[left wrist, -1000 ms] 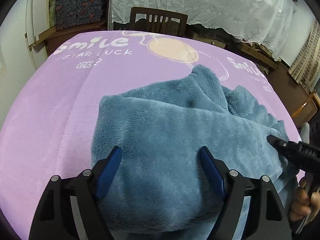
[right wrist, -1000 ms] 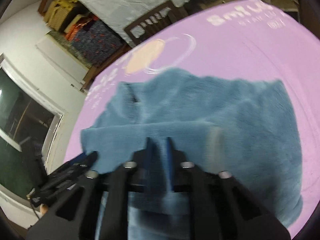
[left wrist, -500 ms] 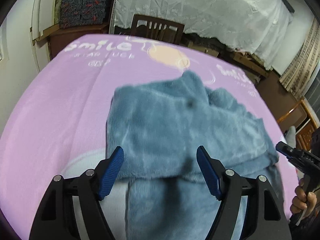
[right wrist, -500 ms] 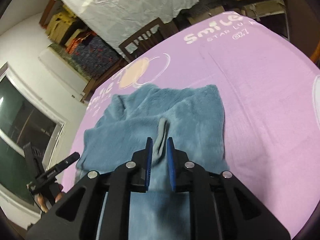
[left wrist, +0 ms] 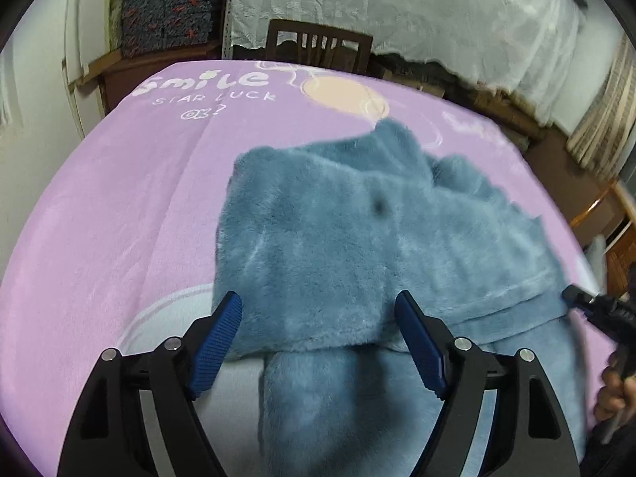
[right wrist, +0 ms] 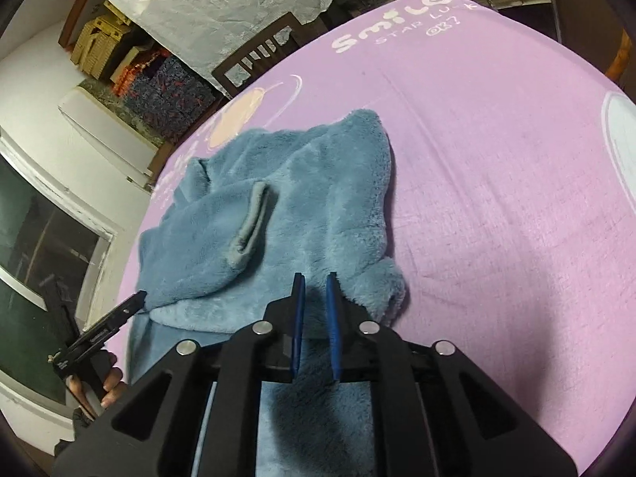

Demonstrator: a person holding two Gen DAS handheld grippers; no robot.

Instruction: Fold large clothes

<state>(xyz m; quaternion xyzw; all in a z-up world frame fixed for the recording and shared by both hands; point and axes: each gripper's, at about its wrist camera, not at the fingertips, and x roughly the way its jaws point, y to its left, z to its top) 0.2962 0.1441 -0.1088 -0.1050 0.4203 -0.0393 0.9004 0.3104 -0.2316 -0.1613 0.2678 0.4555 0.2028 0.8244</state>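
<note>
A fluffy blue garment [left wrist: 349,246] lies partly folded on the purple blanket [left wrist: 131,198], its upper half laid over the lower part. My left gripper [left wrist: 318,310] is open and empty, hovering just above the near folded edge. In the right wrist view the garment [right wrist: 302,198] shows a strip of hem [right wrist: 250,226] on top. My right gripper [right wrist: 315,282] has its blue pads nearly together with a narrow gap and nothing between them, above the garment's near edge. The other gripper shows at the left edge of the right wrist view [right wrist: 119,314], touching the garment's left corner.
The purple blanket carries white "Smile Star Luck" print [left wrist: 206,83] and a peach circle [left wrist: 342,95]. A wooden chair [left wrist: 318,47] stands past the far edge. White lace cloth [left wrist: 397,8] covers furniture behind. Patterned boxes [left wrist: 167,4] sit at the back left.
The fabric strip held between my right gripper's pads has been let go and now lies on the garment. Both grippers have pulled back toward the near edge.
</note>
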